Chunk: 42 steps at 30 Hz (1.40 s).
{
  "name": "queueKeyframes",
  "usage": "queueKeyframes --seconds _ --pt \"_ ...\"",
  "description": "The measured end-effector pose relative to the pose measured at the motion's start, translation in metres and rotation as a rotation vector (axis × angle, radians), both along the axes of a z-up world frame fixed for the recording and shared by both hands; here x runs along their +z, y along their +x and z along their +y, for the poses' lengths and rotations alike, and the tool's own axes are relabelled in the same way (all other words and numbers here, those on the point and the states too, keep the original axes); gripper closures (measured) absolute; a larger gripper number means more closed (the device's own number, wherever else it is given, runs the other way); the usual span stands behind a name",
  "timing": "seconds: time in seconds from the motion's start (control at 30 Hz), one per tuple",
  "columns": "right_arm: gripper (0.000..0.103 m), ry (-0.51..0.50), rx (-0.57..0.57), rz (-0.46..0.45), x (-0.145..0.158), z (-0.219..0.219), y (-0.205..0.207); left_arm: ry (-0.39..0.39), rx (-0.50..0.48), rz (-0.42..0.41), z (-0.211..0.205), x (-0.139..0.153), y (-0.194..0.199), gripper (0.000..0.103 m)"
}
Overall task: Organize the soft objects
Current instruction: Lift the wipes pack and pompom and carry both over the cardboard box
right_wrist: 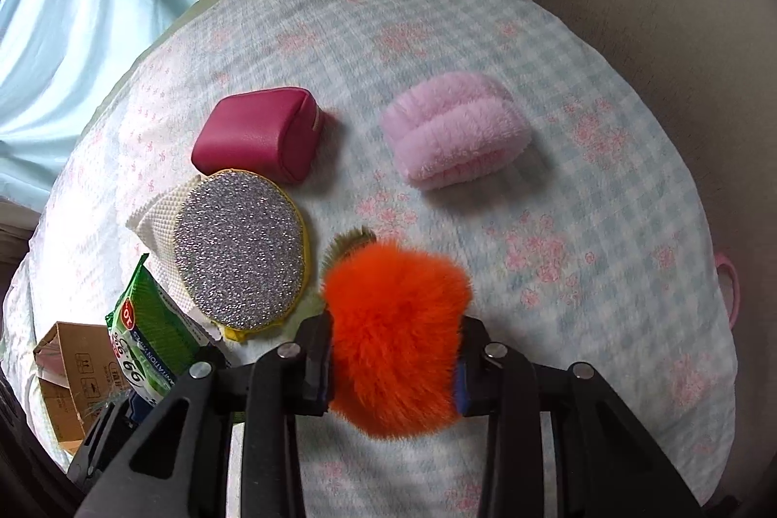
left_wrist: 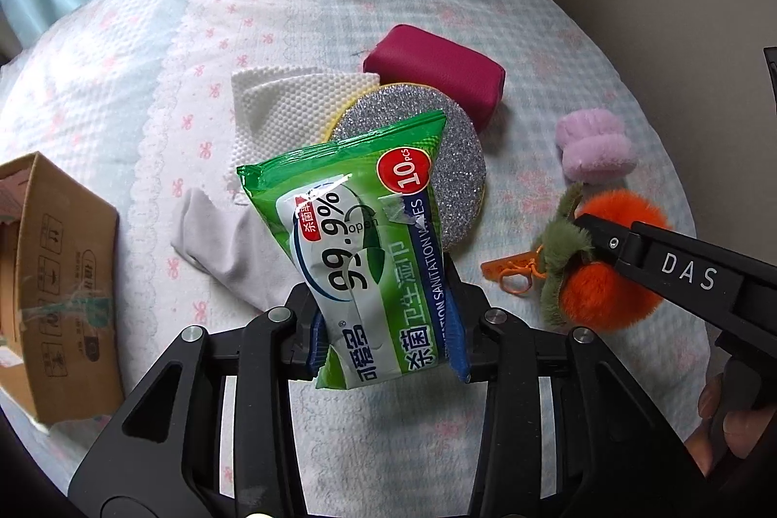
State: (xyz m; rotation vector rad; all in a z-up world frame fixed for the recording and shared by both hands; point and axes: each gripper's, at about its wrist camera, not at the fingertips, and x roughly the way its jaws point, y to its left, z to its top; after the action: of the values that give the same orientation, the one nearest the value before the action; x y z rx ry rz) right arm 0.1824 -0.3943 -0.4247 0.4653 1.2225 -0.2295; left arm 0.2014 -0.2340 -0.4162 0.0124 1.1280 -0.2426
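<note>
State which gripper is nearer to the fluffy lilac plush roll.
Right. The right gripper, clamped on the orange fur pompom, sits just before the lilac plush roll. The left gripper, gripping the green wipes packet, is farther off.

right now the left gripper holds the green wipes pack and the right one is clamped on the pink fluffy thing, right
Not quite. The left gripper does hold the green wipes pack, but the right gripper is clamped on the orange pom-pom. The right wrist view shows the pink fluffy thing lying apart on the cloth.

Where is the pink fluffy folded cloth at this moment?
The pink fluffy folded cloth lies on the checked bedspread, in the right wrist view's upper middle, right of the magenta zip pouch and beyond the orange furry pompom.
</note>
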Motion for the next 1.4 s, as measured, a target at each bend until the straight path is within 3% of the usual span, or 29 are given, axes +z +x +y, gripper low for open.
queueKeyframes --seconds 0.17,0.33,0.63,0.9,1.1,1.4 --pt "0.071 -0.021 0.026 -0.041 0.036 0.006 -0.013 -0.027 -0.013 -0.003 0.005 0.021 -0.005 0.069" --pt "0.071 -0.051 0.052 -0.068 0.051 0.018 -0.022 -0.025 -0.040 -0.031 0.004 0.026 -0.019 0.069" --pt "0.071 -0.061 0.070 -0.038 0.041 0.031 -0.042 -0.028 -0.061 -0.010 0.012 0.012 -0.051 0.068" --pt "0.071 -0.105 0.098 0.007 0.020 0.037 -0.061 -0.010 -0.128 0.055 0.002 -0.032 -0.085 0.068" --pt "0.071 -0.118 0.098 0.031 0.018 0.037 -0.073 -0.027 -0.139 0.076 0.007 -0.028 -0.093 0.068" --pt "0.071 -0.132 0.117 0.019 0.022 0.045 -0.078 0.038 -0.180 0.071 0.010 -0.043 -0.115 0.062"
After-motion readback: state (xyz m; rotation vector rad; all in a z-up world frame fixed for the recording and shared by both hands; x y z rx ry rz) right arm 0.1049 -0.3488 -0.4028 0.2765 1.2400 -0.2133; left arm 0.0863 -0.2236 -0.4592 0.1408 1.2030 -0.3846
